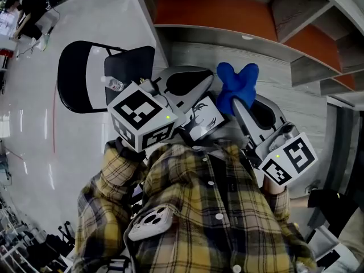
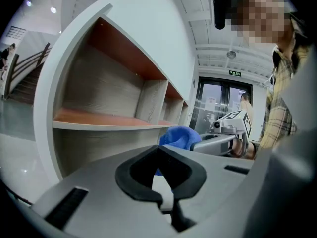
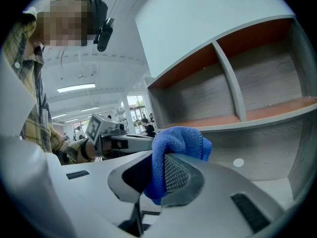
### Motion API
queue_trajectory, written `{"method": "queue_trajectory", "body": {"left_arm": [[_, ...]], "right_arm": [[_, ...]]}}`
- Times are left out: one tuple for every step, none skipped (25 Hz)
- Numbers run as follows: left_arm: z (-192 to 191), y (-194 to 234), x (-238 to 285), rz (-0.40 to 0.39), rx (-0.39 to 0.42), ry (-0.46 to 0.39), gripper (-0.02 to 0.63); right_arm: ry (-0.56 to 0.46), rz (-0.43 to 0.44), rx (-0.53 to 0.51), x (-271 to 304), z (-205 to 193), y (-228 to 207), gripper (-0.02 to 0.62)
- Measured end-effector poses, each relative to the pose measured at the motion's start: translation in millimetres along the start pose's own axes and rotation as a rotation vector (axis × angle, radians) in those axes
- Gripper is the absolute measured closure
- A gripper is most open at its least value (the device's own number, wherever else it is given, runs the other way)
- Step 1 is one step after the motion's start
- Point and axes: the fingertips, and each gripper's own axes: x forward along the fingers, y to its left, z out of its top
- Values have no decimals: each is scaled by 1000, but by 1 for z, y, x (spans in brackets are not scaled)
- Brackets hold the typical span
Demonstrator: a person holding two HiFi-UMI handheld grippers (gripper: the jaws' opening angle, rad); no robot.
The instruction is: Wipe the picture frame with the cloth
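The picture frame (image 1: 205,118), white with a black drawing, is in front of my chest. My left gripper (image 1: 193,92) is shut on it, and in the left gripper view only a white strip of the frame (image 2: 161,188) shows between the closed jaws of the left gripper (image 2: 163,182). The blue cloth (image 1: 236,83) bunches out of my right gripper (image 1: 239,104), just right of the frame. In the right gripper view, the right gripper (image 3: 158,177) has its jaws shut on the cloth (image 3: 178,140). Each gripper view shows the other gripper (image 2: 218,142) (image 3: 121,142) close by.
A white shelf unit with orange-brown boards (image 1: 227,16) stands straight ahead, its compartments bare. A black folding chair (image 1: 85,78) with a water bottle (image 1: 114,84) is on the shiny floor at the left. A phone (image 1: 151,222) sits in my shirt pocket.
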Motion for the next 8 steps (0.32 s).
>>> {"method": "queue_trajectory", "body": {"left_arm": [[0,1,0,-3,6,6,601],[-1,1,1,-6,9,9,601],[-1,2,1,-8,10,10,601],[-1,2,1,-12,10,10,601],[-1,1,2,-17,10,9,601],[-2,1,2,-21,11,8,601],[-2,1,2,-23,13,9,601],[-2,2,2,-25,16,10,601]], "right_arm": [[2,-1,-1,0,0,0,542],[4,-1,-1,0,-1,-1,541],[4,-2,-1,0,-1,-1,543],[5,-2,-1,0,-2,-1,542],[5,-3,-1,-1,-2,-1,541],[5,-4,-2,-1,-3,-1,542],[5,-4,-3,-1,-4,-1,542],[6,-5,-4,-1,-5,-1,543]]}}
